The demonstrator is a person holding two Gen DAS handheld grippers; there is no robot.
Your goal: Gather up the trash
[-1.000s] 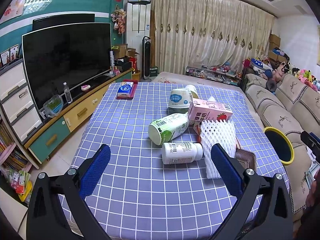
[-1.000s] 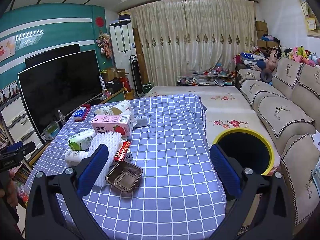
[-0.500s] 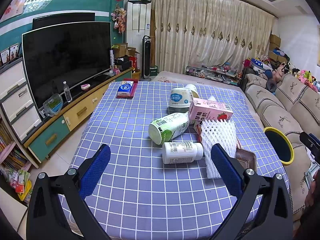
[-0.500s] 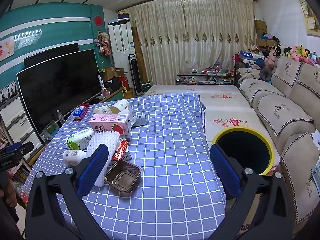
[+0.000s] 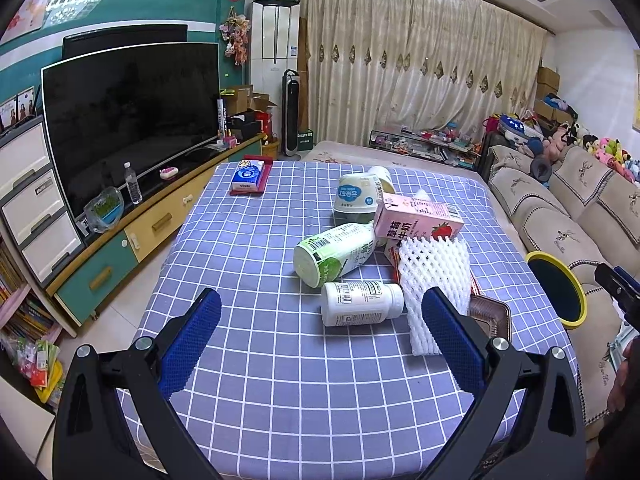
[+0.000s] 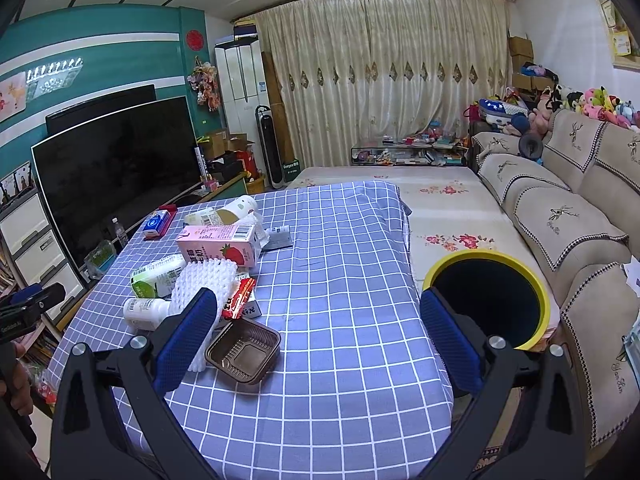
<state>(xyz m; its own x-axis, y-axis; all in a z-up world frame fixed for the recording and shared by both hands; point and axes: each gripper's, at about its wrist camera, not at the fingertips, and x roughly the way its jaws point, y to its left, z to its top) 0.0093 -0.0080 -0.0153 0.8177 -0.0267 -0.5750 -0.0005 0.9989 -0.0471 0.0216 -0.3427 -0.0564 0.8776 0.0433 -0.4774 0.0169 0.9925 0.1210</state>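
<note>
The left tongs [image 5: 321, 312] are spread wide above the near part of the counter [image 5: 280, 380], holding nothing. Between their blue pads, a little farther off, a white pill bottle [image 5: 362, 303] lies on its side. Just beyond it lies a green-and-white bottle [image 5: 334, 254], also on its side, its base toward the camera. To the right of both, a white foam net sleeve [image 5: 436, 280] stretches along the checked cloth, its near end beside the right pad. A brown plastic tray [image 5: 490, 314] sits at the sleeve's right, partly hidden by that finger. Behind the sleeve lies a pink strawberry milk carton [image 5: 418, 222], and behind that a tipped white cup [image 5: 354, 196]. A tissue pack [image 5: 248, 176] rests well apart at the far left edge.

The right tongs [image 6: 319, 312] are likewise wide and empty, above the counter's near right part. The left pad overlaps the sleeve, and the tray lies just inside it. A red wrapper [image 6: 240, 296] lies between sleeve and tray. Past the right pad, a black bin with a yellow rim [image 6: 486, 300] stands off the counter's right edge, beside the sofa [image 6: 568, 216].
</note>
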